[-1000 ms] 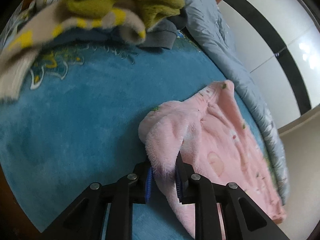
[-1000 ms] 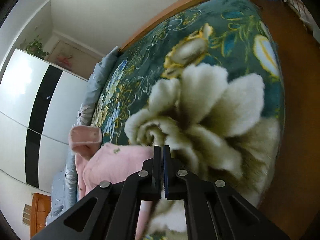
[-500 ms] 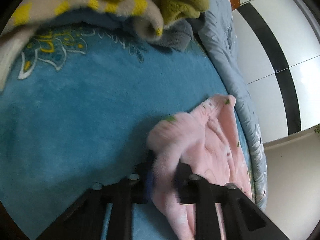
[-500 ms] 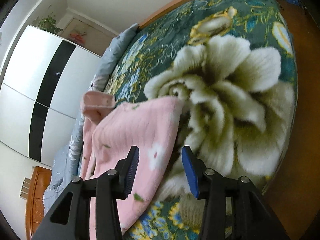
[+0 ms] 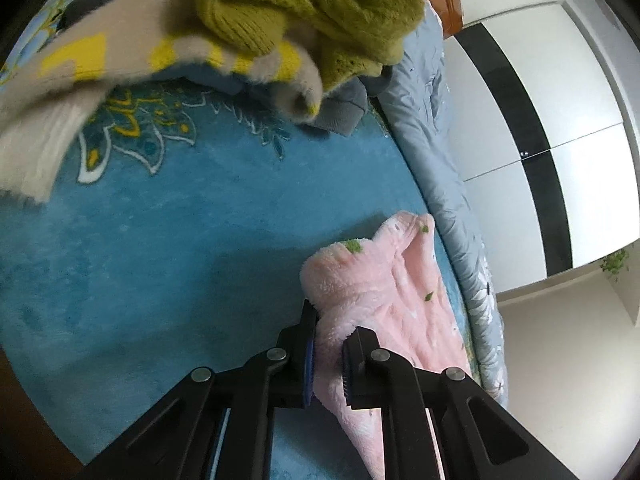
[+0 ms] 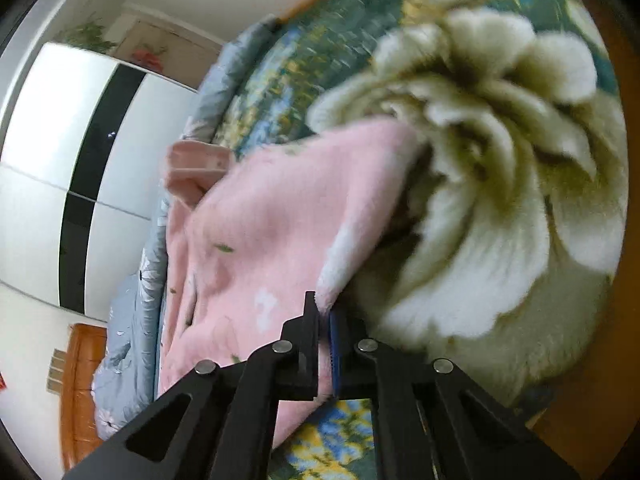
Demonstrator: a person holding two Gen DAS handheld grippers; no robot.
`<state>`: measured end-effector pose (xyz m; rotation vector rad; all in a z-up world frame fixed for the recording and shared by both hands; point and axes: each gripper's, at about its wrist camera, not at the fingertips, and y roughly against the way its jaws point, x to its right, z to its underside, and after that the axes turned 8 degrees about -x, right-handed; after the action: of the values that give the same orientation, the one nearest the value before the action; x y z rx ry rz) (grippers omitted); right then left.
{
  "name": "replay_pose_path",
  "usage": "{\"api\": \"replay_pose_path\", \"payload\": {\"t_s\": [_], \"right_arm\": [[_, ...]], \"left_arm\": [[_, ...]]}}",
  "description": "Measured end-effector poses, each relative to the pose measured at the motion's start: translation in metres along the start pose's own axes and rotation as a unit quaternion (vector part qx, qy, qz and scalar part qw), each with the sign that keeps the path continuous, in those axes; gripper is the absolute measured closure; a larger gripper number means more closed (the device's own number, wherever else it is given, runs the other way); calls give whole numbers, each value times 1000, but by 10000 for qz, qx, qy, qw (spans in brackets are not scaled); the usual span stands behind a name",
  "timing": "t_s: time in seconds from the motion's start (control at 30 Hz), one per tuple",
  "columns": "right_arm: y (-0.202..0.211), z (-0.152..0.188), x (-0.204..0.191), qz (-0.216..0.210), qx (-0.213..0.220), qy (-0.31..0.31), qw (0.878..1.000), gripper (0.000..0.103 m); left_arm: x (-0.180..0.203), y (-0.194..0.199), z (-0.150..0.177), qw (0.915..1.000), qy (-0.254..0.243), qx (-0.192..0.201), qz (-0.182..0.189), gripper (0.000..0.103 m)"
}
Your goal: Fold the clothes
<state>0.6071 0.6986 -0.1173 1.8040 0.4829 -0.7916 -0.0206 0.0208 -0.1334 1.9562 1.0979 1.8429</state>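
Left wrist view: left gripper [image 5: 326,354] is clamped on a fluffy edge of the pink garment [image 5: 384,292], fleece bunched between the pads; its jaws have just been closing on that cloth.
Garment position: it lies on the blue floral blanket [image 5: 160,248], running along the grey quilt [image 5: 436,152] at the bed's side.
Background pile: olive knitted sweater [image 5: 304,12] and a beige-and-yellow garment [image 5: 132,64] sit heaped well beyond it, untouched.
Right wrist view: right gripper [image 6: 325,342] has its fingers nearly together on the garment's [image 6: 276,216] thin near corner; the jaws have just been closing, and cloth sits between them.
Backdrop: large cream flower print [image 6: 500,168] of the blanket under and beside the garment.
Risk, right side: the bite looks shallow, at the very hem, so a pull may strip the corner free.
Risk, left side: thick pile may compress and creep out, leaving the fold skewed.
Risk, both: uneven lifting would drag the fleece across the plush blanket and wrinkle it.
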Motion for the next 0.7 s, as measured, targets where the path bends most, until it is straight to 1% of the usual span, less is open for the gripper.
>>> {"api": "replay_pose_path", "payload": {"t_s": [0.03, 0.1, 0.17, 0.2, 0.27, 0.33, 0.43, 0.53, 0.63, 0.7], "right_arm": [[12, 0, -4, -99, 180, 58, 9998, 100], [31, -1, -7, -270, 386, 119, 9988, 100], [43, 2, -8, -233, 434, 262, 9984, 100], [44, 4, -8, -110, 422, 334, 9985, 100], [38, 9, -1, 179, 294, 363, 9987, 100], [27, 14, 11, 417, 145, 225, 9988, 100], [12, 15, 25, 528, 100, -3, 9986, 100], [4, 13, 30, 516, 89, -124, 9986, 100], [4, 11, 24, 610, 36, -26, 9981, 100], [6, 13, 19, 717, 9, 91, 9974, 98]], "left_arm": [[-1, 4, -2, 10000, -20, 22, 41, 92], [-1, 12, -2, 9999, -107, 68, 106, 92], [0, 18, -2, 9995, -263, 141, 99, 92], [-2, 20, -1, 9993, -332, 183, 63, 92], [-6, 19, 0, 9988, -436, 214, -38, 92], [-12, 11, -1, 9986, -471, 153, -198, 92], [-18, -2, -2, 9973, -543, -5, -487, 92], [-21, -5, -2, 9961, -618, -135, -611, 92], [-14, -4, 1, 9942, -827, -172, -666, 92], [-8, -2, 5, 9921, -1026, -121, -710, 92]]}}
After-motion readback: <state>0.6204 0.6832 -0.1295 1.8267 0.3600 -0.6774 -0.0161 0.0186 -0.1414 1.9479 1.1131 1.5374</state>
